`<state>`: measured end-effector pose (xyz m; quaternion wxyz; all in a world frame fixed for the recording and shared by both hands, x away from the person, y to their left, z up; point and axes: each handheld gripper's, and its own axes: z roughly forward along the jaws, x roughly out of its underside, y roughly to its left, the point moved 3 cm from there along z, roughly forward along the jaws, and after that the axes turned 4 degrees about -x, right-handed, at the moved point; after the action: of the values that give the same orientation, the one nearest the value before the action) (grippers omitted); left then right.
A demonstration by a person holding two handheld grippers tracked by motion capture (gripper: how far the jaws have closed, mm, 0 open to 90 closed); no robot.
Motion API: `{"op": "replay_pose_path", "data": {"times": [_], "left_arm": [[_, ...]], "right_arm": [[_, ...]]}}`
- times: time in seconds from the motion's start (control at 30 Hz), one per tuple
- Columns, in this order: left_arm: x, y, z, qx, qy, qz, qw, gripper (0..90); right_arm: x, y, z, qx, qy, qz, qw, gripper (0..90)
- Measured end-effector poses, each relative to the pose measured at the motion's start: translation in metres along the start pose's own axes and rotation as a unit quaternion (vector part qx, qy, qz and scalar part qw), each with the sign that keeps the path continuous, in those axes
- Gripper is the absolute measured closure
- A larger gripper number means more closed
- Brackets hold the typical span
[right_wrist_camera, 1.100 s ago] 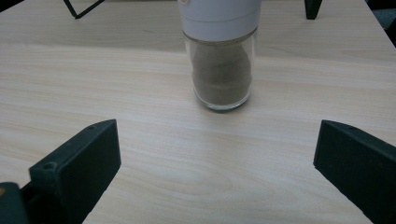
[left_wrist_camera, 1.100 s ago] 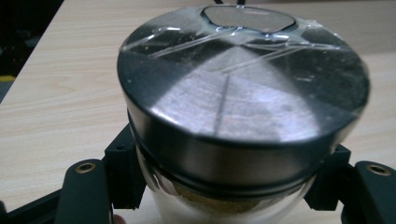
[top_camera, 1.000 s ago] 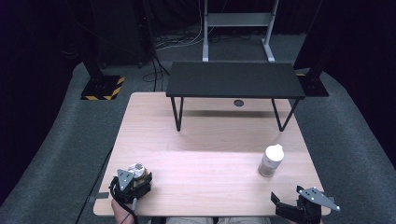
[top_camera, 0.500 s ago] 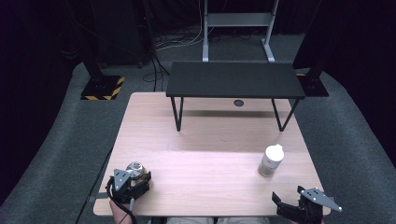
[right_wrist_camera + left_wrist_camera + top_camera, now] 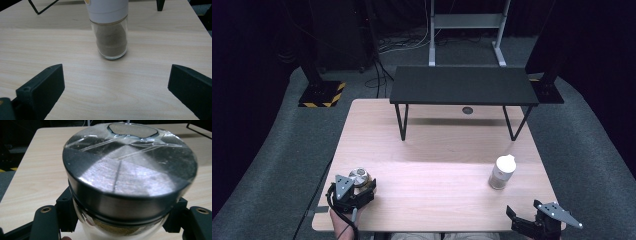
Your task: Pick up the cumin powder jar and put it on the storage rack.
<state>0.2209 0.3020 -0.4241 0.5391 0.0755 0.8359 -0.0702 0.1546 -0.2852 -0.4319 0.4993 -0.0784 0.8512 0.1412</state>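
My left tool (image 5: 357,192) sits at the near left corner of the table (image 5: 437,145), jaws clamped on a jar (image 5: 130,177) with a round brushed-metal lid, scratched and shiny, glass body below with something yellowish-brown inside. In the left gripper view the black jaw pads press both sides of the jar just under the lid. My right tool (image 5: 116,87) is at the near right edge, jaws spread wide, nothing between them, bare table under it. Ahead of it, apart from the jaws, stands a spice bottle (image 5: 111,32): clear glass, white plastic top, brown powder inside, upright on the table. In the high view the spice bottle (image 5: 502,171) is on the right side, well apart from the jar (image 5: 358,176). Nothing lies between the two. At the far side a low black shelf (image 5: 462,85) on thin black metal legs stands on the table. Table is light wood grain, smooth, rounded corners. Grey carpet floor (image 5: 277,165) around, dark room, a yellow-black striped base (image 5: 322,95) far left, a grey metal stand (image 5: 467,30) behind.
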Motion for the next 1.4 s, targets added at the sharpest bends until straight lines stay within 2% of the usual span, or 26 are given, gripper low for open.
{"op": "replay_pose_path", "data": {"times": [0.17,0.5,1.13,1.4], "left_arm": [[-0.008,-0.005,0.002,0.006,-0.004,0.007,1.0,30.8],[-0.03,-0.017,0.017,0.028,-0.008,0.016,0.9995,30.8],[-0.058,-0.03,0.036,0.054,-0.016,0.031,0.9979,30.8],[-0.075,-0.036,0.044,0.065,-0.021,0.037,0.997,30.8]], "right_arm": [[0.0,-0.001,-0.002,0.0,-0.003,0.0,1.0,0.0],[0.0,-0.001,-0.003,0.001,-0.005,-0.004,1.0,0.0],[0.0,0.005,0.002,-0.006,0.001,-0.013,0.9999,0.0],[-0.001,0.006,0.001,-0.006,-0.001,-0.016,0.9999,0.0]]}}
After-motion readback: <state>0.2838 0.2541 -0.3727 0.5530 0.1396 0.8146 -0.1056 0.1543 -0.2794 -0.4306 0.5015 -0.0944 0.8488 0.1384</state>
